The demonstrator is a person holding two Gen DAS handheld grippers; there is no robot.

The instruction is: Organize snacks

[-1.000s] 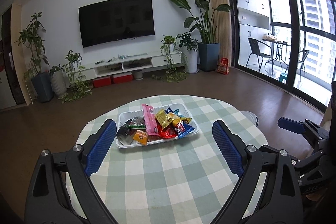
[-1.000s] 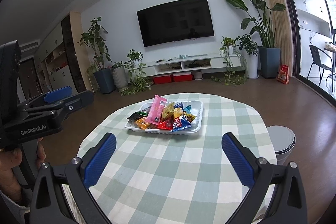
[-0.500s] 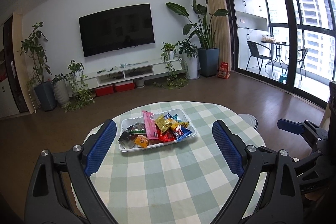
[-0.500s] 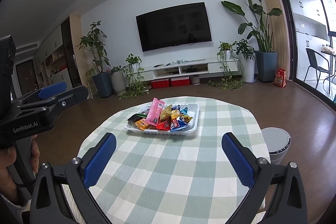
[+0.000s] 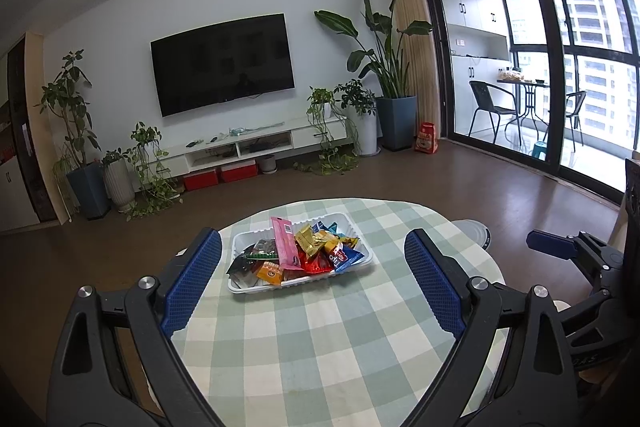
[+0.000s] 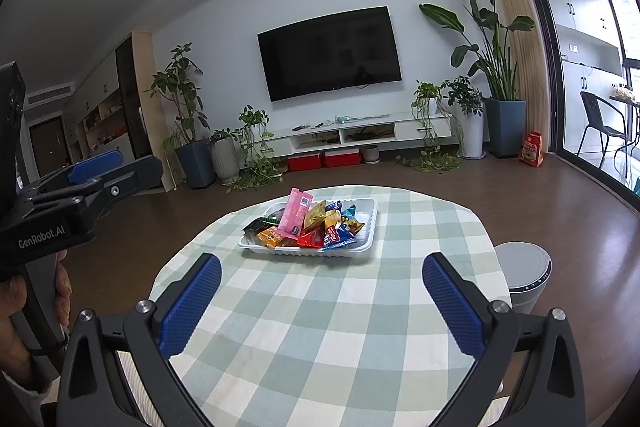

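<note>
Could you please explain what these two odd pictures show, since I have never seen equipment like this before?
No robot arm is here: a person holds a two-finger gripper in each hand, and each gripper carries a wide-angle camera looking forward along its blue-padded fingers. One picture comes from the left gripper, the other from the right gripper; each also shows the other gripper at its edge. Both grippers are open and hold nothing. Ahead stands a round table with a green checked tablecloth. On it sits a white tray piled with wrapped snacks, among them a tall pink packet. Behind is a living room with a wall television.
</note>
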